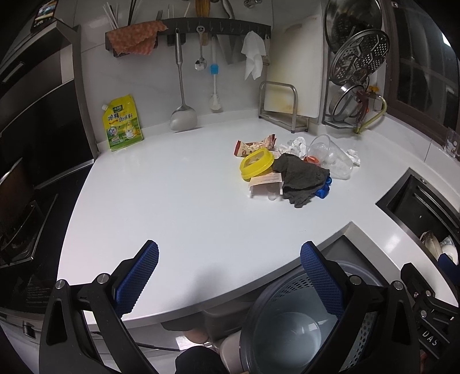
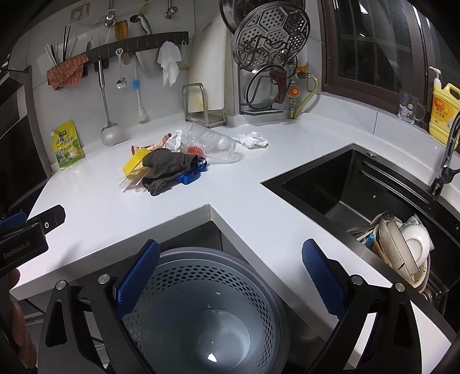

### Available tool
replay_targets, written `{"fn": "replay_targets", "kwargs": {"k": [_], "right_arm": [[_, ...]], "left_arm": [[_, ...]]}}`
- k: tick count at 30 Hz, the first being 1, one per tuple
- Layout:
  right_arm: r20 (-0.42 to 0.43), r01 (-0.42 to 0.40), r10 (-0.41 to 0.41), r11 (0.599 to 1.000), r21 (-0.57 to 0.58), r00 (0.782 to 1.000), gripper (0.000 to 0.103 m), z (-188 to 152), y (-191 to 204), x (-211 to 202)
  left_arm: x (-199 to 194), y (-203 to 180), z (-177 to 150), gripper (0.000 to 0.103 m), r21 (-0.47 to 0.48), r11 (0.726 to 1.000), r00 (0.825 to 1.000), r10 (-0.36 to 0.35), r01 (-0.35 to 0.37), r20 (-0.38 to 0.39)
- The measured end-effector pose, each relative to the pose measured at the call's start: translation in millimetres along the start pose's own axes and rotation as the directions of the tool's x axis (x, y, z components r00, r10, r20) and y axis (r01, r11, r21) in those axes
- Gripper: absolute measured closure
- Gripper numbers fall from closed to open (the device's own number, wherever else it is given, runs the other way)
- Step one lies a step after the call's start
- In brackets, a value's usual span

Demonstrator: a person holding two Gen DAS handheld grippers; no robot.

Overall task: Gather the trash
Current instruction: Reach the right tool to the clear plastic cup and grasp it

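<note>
A pile of trash lies on the white counter: a yellow lid, a snack wrapper, a dark grey rag, a clear plastic cup, crumpled tissue and a blue item. The pile also shows in the right wrist view, with the rag, the cup and the tissue. A grey perforated bin stands on the floor below the counter corner, also in the left wrist view. My left gripper is open and empty at the counter's front edge. My right gripper is open and empty above the bin.
A yellow seasoning pouch leans on the back wall. Utensils hang from a rail. A cutting board rack and a lid rack stand at the back. A black sink holds dishes. A stove is left.
</note>
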State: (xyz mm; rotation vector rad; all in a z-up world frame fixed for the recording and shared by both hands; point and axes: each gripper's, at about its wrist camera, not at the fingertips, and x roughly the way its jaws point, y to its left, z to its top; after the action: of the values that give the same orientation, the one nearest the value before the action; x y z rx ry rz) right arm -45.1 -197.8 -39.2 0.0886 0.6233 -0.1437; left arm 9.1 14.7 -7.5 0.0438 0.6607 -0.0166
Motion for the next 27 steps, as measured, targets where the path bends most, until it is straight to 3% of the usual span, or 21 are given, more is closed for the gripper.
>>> {"fn": "replay_targets", "kwargs": {"k": [27], "right_arm": [[-0.002,-0.046,0.046,0.998,-0.046,0.999,0.008,53.0,13.0,75.5]], "left_arm": [[77.9,12.3,44.8,0.006,-0.002,1.000,1.000,0.027,-0.027,-0.007]]}}
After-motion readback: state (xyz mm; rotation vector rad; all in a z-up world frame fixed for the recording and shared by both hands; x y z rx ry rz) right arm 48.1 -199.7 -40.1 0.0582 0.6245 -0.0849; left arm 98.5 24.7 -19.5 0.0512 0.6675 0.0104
